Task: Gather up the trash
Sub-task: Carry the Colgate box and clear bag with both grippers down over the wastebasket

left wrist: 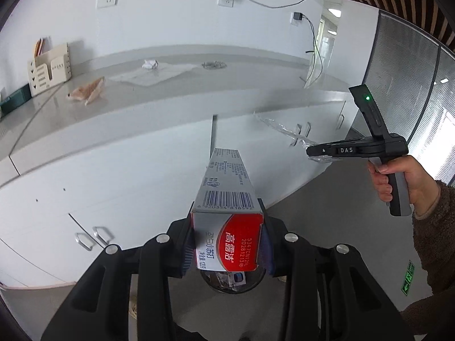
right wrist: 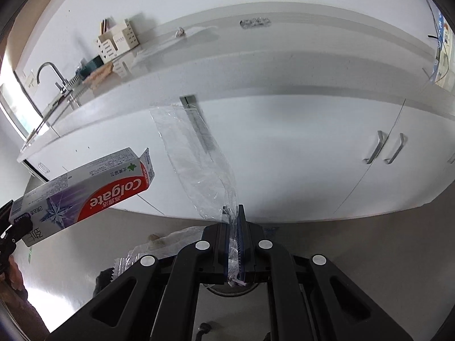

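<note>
Left gripper [left wrist: 227,244]: jaws closed snug on near end of toothpaste box [left wrist: 227,199], box projecting straight ahead of fingers. Right gripper [right wrist: 234,238]: jaws nearly shut, pinching clear plastic wrapper [right wrist: 196,164], film trailing forward. Both held off counter, in front of cabinets. Bin [left wrist: 227,281] appears directly below left fingers; contents unclear. My plan: centre box over opening, tilt tip down, then release. More scraps beyond tips: crumpled paper [left wrist: 150,64], tan wrapper [left wrist: 88,91].
</note>
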A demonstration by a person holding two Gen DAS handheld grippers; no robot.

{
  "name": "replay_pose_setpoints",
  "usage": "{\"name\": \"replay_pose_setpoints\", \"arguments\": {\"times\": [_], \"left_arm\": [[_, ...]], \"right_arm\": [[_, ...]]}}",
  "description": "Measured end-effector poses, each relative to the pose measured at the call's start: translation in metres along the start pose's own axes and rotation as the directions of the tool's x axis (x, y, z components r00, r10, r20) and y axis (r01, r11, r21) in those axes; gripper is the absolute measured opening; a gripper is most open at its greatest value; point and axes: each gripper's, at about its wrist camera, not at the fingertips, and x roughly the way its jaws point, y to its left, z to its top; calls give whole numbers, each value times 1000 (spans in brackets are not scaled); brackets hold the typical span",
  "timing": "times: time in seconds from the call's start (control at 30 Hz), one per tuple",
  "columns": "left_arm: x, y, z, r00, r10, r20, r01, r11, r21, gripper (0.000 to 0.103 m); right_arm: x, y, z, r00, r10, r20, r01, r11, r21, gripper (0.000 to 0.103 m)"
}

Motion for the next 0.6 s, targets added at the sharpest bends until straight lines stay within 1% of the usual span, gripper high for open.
{"name": "replay_pose_setpoints", "arguments": {"times": [0.17, 0.23, 0.27, 0.33, 0.43, 0.53, 0.6], "left_arm": [[43, 7, -32, 994, -27, -106, 23, 999, -40, 38], [63, 11, -45, 988, -37, -152, 30, 998, -53, 38], [72, 12, -51, 984, -44, -172, 35, 998, -55, 38], [92, 16, -64, 976, -57, -212, 43, 997, -66, 38], [126, 21, -82, 958, -72, -278, 51, 995, -82, 38], [157, 25, -98, 939, -100, -328, 69, 992, -106, 38], [181, 26, -112, 924, -121, -362, 82, 989, -122, 38]], "right_arm": [[44, 2, -24, 995, -2, -101, 1, 1000, -16, 9], [66, 0, -37, 989, 34, -146, -34, 999, 4, 9], [76, 1, -42, 985, 39, -167, -39, 999, 4, 9], [102, 0, -55, 977, 17, -211, -20, 1000, -13, 9], [139, -3, -71, 959, 30, -282, -31, 1000, 0, 9], [178, -6, -87, 934, 41, -354, -41, 999, 8, 9], [204, -9, -97, 917, 50, -395, -49, 999, 12, 9]]}}
